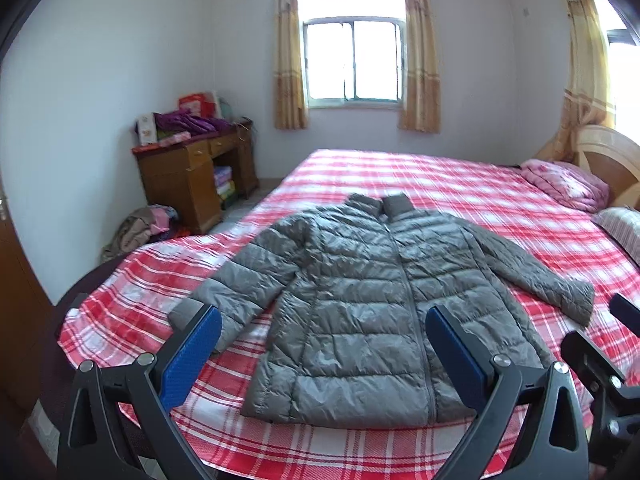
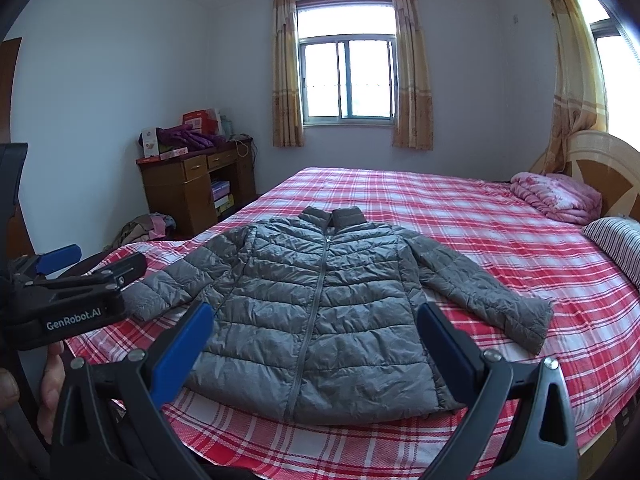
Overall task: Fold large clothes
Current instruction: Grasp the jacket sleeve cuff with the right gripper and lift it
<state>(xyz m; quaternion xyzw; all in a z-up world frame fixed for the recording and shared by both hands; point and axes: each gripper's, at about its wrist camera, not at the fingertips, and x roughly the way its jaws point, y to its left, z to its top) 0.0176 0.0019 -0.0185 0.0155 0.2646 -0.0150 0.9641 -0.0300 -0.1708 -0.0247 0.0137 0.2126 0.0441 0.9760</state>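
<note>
Grey puffer jacket point(image 1: 360, 312) spread flat on the red plaid bed point(image 1: 480, 208), zipped, sleeves out.

Your left gripper point(image 1: 324, 320) and right gripper point(image 2: 316, 316) both hang wide apart over its hem, holding nothing. A folded pink quilt point(image 2: 556, 196) and striped pillow point(image 2: 616, 244) sit by the headboard, well apart; a cluttered wooden desk point(image 1: 192, 176) stands beyond. The jacket's left cuff hides behind your left gripper's finger.

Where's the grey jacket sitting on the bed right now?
In both wrist views the grey jacket lies flat, zipped, near the foot end of the red plaid bed, collar toward the window, sleeves spread, just ahead of both open grippers.
</note>
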